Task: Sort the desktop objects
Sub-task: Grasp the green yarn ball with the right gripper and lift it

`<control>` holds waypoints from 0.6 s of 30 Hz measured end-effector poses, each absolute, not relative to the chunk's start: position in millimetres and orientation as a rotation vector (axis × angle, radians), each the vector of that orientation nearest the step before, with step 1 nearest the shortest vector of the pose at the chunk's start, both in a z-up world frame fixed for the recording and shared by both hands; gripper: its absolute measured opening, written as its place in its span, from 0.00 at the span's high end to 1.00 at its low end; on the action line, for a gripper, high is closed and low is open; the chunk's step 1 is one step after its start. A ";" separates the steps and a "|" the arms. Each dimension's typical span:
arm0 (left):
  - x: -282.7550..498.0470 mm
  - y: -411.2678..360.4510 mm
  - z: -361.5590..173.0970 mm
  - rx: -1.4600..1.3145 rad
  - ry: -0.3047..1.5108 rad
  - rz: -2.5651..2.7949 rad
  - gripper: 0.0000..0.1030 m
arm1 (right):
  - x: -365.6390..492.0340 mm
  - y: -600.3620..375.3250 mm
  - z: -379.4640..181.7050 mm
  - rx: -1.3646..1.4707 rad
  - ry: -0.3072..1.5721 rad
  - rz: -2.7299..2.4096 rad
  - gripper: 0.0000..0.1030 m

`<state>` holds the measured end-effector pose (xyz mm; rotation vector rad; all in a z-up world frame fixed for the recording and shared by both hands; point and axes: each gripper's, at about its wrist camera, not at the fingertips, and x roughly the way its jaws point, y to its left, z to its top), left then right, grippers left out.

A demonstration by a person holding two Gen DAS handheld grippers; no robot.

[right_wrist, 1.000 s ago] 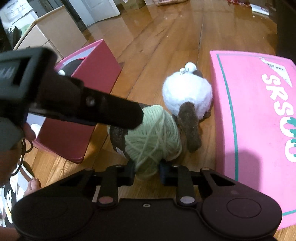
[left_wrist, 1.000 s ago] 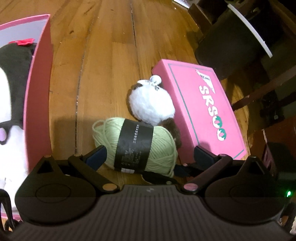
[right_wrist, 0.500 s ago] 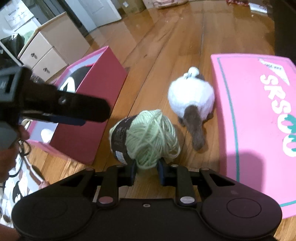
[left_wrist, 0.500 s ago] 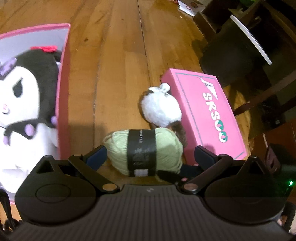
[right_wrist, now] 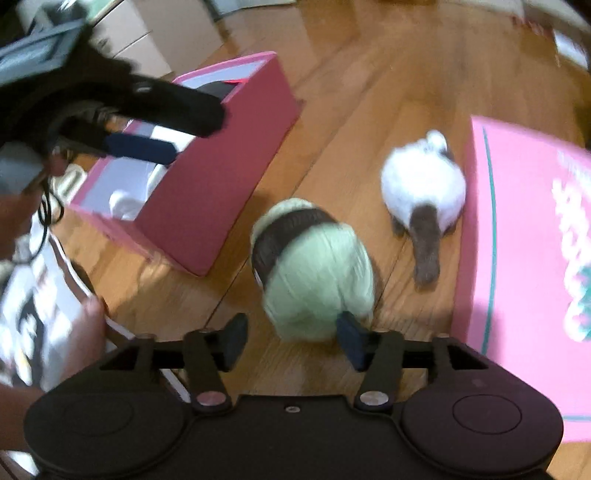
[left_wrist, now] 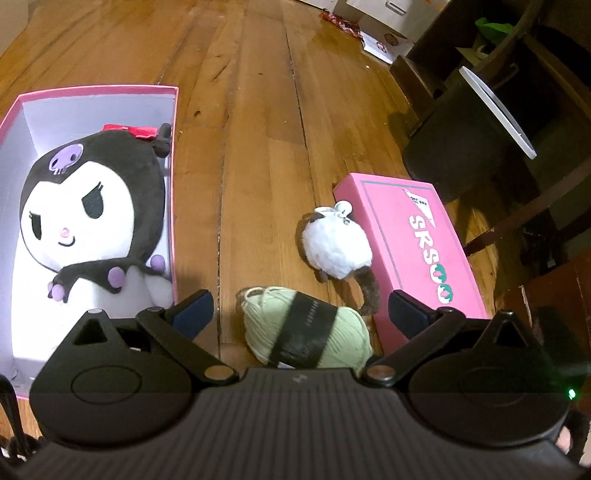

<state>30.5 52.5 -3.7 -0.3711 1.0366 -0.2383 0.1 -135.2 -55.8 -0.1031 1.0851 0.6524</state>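
Observation:
A pale green yarn ball point(left_wrist: 306, 328) with a black paper band lies on the wooden floor; it also shows in the right wrist view point(right_wrist: 314, 273). My left gripper point(left_wrist: 301, 308) is open and empty, raised above the yarn. My right gripper point(right_wrist: 291, 339) is open, its fingers either side of the yarn's near end, one fingertip point(right_wrist: 349, 328) close to the wool. A small white and brown plush point(left_wrist: 338, 247) lies beside the yarn. The open pink box point(left_wrist: 173, 122) holds a black and white plush doll point(left_wrist: 88, 221).
A flat pink box lid marked SRSOO point(left_wrist: 417, 243) lies right of the small plush. Dark furniture legs point(left_wrist: 465, 122) stand at the far right. Cardboard boxes point(left_wrist: 373, 22) sit at the far end of the floor. A hand point(right_wrist: 88, 332) shows low left in the right view.
My right gripper has opened and let go of the yarn ball, which now rests on the floor. My left gripper has risen and pulled back, so more of the pink box shows.

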 end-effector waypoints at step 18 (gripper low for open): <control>26.6 60.1 -10.8 -0.393 1.051 -0.219 0.00 | 58.2 -132.8 -88.5 -0.026 1.154 0.645 0.13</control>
